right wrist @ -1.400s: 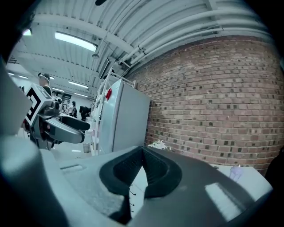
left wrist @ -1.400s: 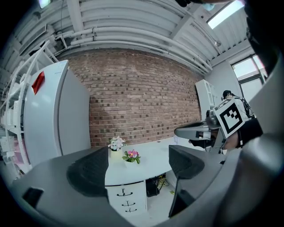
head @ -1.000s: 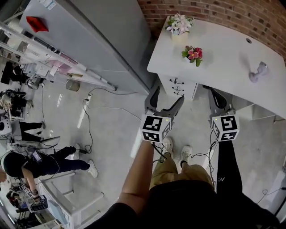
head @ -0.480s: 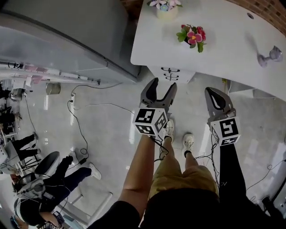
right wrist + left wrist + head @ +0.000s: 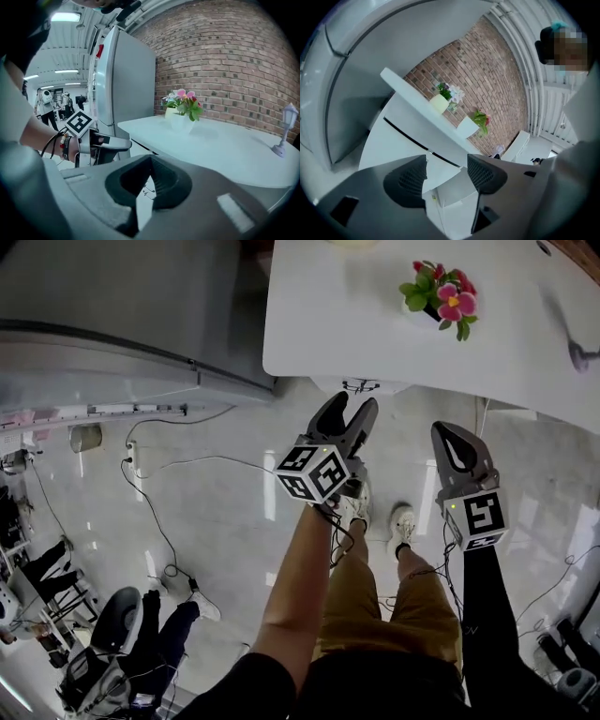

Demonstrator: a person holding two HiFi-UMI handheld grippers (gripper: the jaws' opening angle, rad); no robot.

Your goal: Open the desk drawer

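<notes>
A white desk (image 5: 375, 329) fills the top of the head view. Under its near edge sits a white drawer unit (image 5: 362, 386) with small dark handles. My left gripper (image 5: 353, 405) is just in front of that unit and points at it; its jaws have just been closing and stand open with nothing between them. In the left gripper view the drawer unit (image 5: 449, 197) shows through the gap of the left gripper (image 5: 446, 174), below the tilted desk (image 5: 408, 117). To the right, my right gripper (image 5: 452, 435) hangs over the floor, shut and empty. The right gripper (image 5: 151, 159) faces the desk (image 5: 225, 145).
A pink flower pot (image 5: 441, 298) and a small lamp (image 5: 577, 357) stand on the desk. A big grey cabinet (image 5: 122, 306) stands left of the desk. Cables (image 5: 169, 512) run over the glossy floor, and people (image 5: 141, 634) are at the lower left. The person's shoes (image 5: 356, 507) are below the grippers.
Both grippers have sunk and come closer to the desk's front. The left one has rolled and its jaws have narrowed. The desk now fills more of the view's top.
</notes>
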